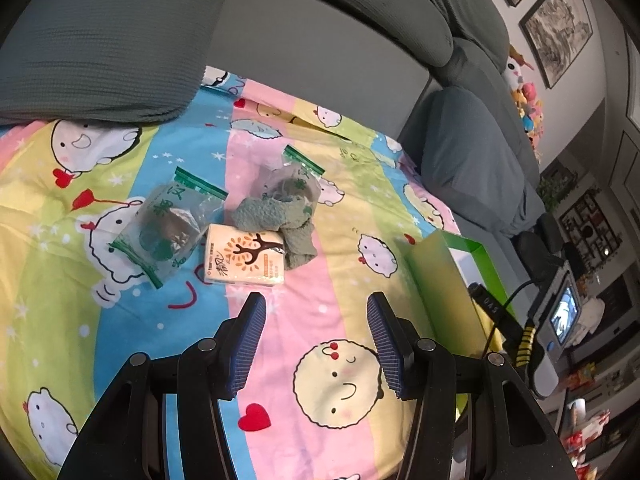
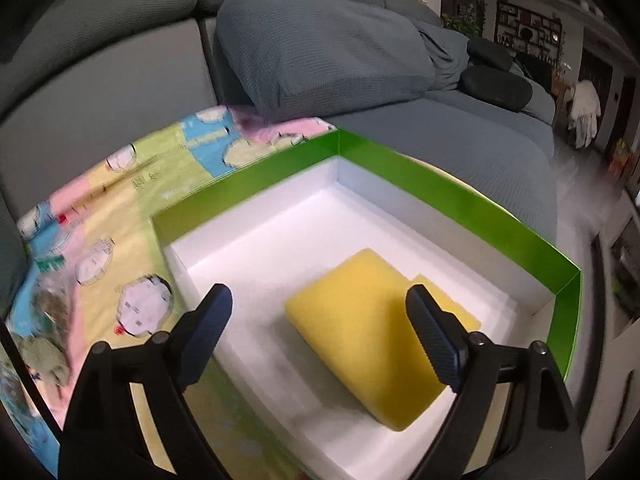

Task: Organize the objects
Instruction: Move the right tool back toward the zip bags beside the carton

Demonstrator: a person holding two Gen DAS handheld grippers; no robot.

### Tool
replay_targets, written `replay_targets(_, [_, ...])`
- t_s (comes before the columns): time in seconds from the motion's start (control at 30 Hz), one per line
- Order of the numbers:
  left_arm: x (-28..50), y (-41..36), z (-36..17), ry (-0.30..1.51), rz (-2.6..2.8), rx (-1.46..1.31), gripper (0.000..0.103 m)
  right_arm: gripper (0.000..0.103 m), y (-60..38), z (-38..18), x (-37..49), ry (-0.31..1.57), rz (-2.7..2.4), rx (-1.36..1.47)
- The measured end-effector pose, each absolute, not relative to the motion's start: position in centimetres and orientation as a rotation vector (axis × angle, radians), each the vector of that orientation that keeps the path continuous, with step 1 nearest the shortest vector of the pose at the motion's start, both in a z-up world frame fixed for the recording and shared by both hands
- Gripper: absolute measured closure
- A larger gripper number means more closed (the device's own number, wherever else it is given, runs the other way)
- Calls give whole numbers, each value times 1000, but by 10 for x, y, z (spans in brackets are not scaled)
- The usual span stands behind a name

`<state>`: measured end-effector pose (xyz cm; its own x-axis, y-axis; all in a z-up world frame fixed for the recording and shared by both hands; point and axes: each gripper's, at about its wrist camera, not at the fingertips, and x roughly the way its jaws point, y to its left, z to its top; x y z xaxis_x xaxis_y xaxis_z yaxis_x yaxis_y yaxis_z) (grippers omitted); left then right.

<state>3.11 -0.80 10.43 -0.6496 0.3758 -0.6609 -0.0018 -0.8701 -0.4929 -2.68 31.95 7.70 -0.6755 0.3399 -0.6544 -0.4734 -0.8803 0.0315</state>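
Observation:
In the left wrist view a tissue pack (image 1: 244, 258) with a tree print lies on the cartoon bedsheet (image 1: 340, 216). A grey-green cloth (image 1: 282, 220) touches its far right side. One zip bag (image 1: 170, 226) lies to its left and a second zip bag (image 1: 294, 182) lies behind the cloth. My left gripper (image 1: 316, 308) is open and empty, just short of the pack. In the right wrist view my right gripper (image 2: 320, 300) is open and empty above a green box (image 2: 460, 200) with a white inside. A yellow sponge (image 2: 368, 332) lies in it.
The green box (image 1: 440, 276) stands at the right of the sheet in the left wrist view, with the other gripper's camera unit (image 1: 556, 320) beyond it. Grey sofa cushions (image 1: 100, 36) ring the back. A grey pillow (image 2: 320, 48) lies behind the box.

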Motion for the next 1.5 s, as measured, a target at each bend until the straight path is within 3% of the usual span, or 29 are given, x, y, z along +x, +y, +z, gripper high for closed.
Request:
replay_targets(0.13, [30, -4, 102, -663, 2580, -1203, 49, 14, 312, 82, -24, 272, 2552, -875])
replay_targets(0.3, [30, -3, 101, -648, 2578, -1218, 49, 10, 300, 99, -14, 120, 2508, -712])
replay_targets(0.73, [30, -6, 98, -664, 2566, -1232, 49, 9, 311, 116, 1, 71, 2407, -547])
replay_targets(1.03, [29, -4, 97, -669, 2547, -1253, 49, 7, 328, 82, -30, 61, 2392, -860])
replay_targets(1.17, [28, -2, 97, -658, 2544, -1259, 49, 7, 313, 82, -27, -37, 2392, -852])
replay_targets(1.5, [27, -12, 96, -688, 2546, -1269, 49, 7, 266, 83, -34, 13, 2526, -952])
